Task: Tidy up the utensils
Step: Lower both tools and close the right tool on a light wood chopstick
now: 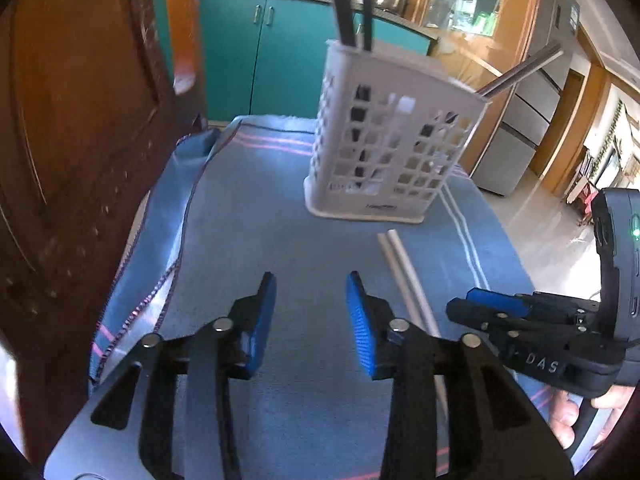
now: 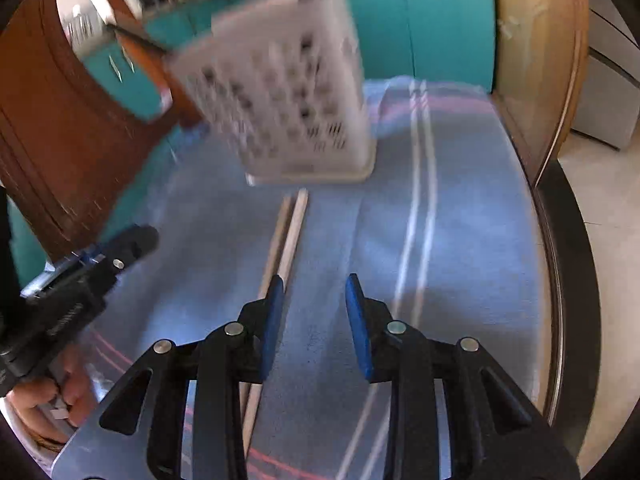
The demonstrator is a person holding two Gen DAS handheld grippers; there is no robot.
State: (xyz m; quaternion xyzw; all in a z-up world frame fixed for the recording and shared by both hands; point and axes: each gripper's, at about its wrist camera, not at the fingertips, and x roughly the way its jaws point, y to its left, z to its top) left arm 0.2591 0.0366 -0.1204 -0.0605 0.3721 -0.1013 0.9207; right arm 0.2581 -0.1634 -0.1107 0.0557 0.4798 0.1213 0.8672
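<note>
White plastic chopsticks [image 2: 294, 224] lie paired, touching; the open, empty right hand-held gripper [image 2: 314, 296] may pinch one and scatter its mate.

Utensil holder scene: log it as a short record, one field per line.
surface: blue striped cloth
holder: white perforated utensil holder, upright on the cloth
in holder: two dark sticks, metal rod
loose: pair of pale chopsticks, flat on the cloth in front of the holder
left tongs: open, empty
right tongs: open, empty, just right of the chopsticks
</note>
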